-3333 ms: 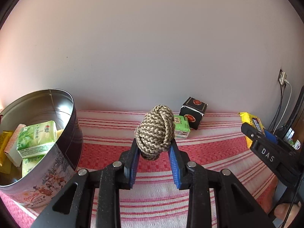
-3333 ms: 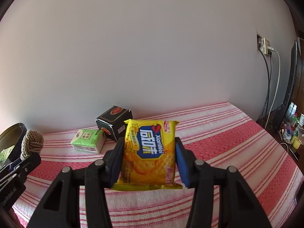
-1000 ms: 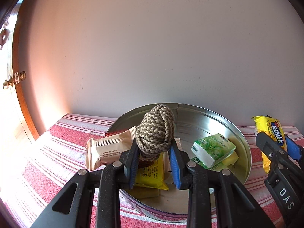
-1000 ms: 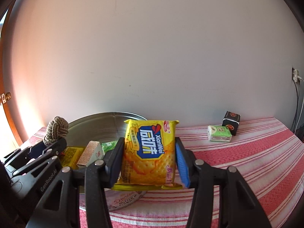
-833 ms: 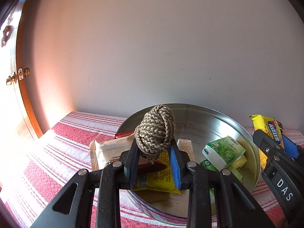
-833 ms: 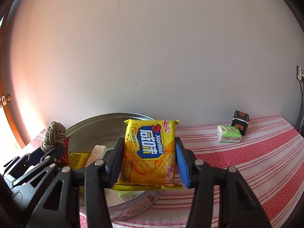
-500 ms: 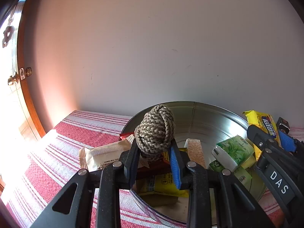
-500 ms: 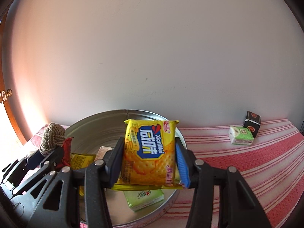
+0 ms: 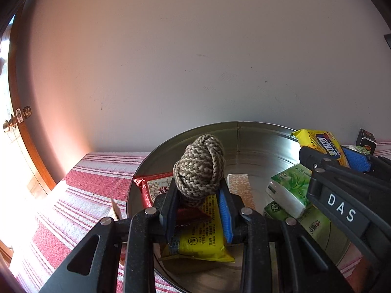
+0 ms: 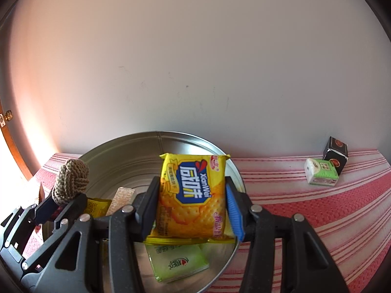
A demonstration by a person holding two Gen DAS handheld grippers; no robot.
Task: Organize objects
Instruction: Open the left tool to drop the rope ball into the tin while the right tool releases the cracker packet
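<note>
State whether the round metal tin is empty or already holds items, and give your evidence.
Already holding items. Inside the tin lie green tissue packs, a yellow packet and a red packet.

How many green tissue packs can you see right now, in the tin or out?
3. Two lie in the tin: one tissue pack leaning on a flatter one. A third sits out on the striped cloth by the black box. More may hide under the snacks.

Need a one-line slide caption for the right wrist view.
Right gripper holds a yellow cracker packet above the round metal tin; left gripper beside it holds a rope knot ball.
</note>
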